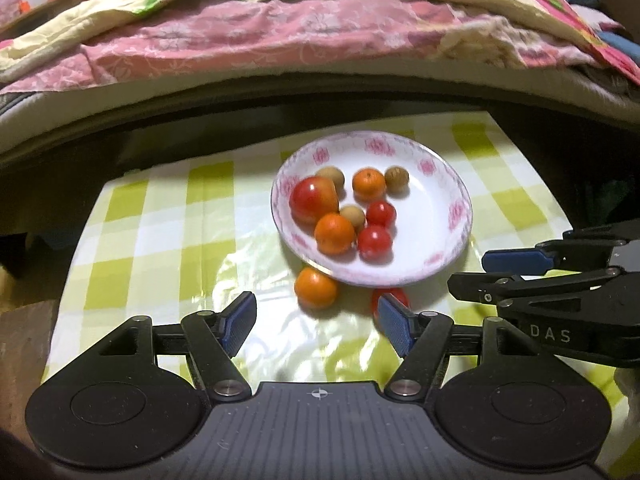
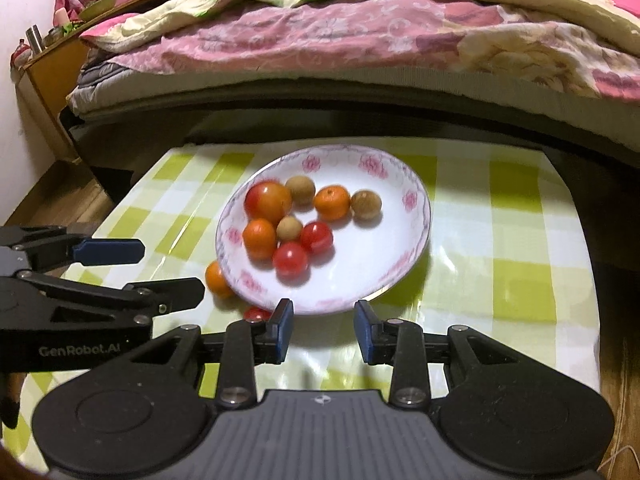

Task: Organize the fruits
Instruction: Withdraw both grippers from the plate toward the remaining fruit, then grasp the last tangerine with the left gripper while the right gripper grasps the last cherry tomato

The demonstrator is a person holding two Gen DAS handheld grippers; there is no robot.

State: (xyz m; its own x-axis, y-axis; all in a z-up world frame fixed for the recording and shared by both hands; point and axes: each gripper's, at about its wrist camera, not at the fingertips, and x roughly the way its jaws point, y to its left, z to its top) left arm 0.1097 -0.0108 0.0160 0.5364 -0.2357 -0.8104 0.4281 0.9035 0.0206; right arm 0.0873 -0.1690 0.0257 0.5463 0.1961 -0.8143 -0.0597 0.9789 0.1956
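A white bowl with pink flowers (image 1: 452, 216) (image 2: 412, 200) sits on the green-checked tablecloth (image 1: 160, 220). It holds a large red apple (image 1: 314, 199), oranges, cherry tomatoes and brown longans. One orange (image 1: 316, 288) (image 2: 216, 279) and one small red tomato (image 1: 394, 295) (image 2: 256, 314) lie on the cloth just in front of the bowl. My left gripper (image 1: 318, 320) is open and empty, just short of these two. My right gripper (image 2: 323, 330) is open and empty at the bowl's near rim; it also shows in the left wrist view (image 1: 492, 276).
A bed with pink and yellow quilts (image 2: 360, 32) runs along the far side of the table. A wooden shelf with small items (image 2: 44, 52) stands at far left. The table's right edge (image 2: 592, 280) drops to a wood floor.
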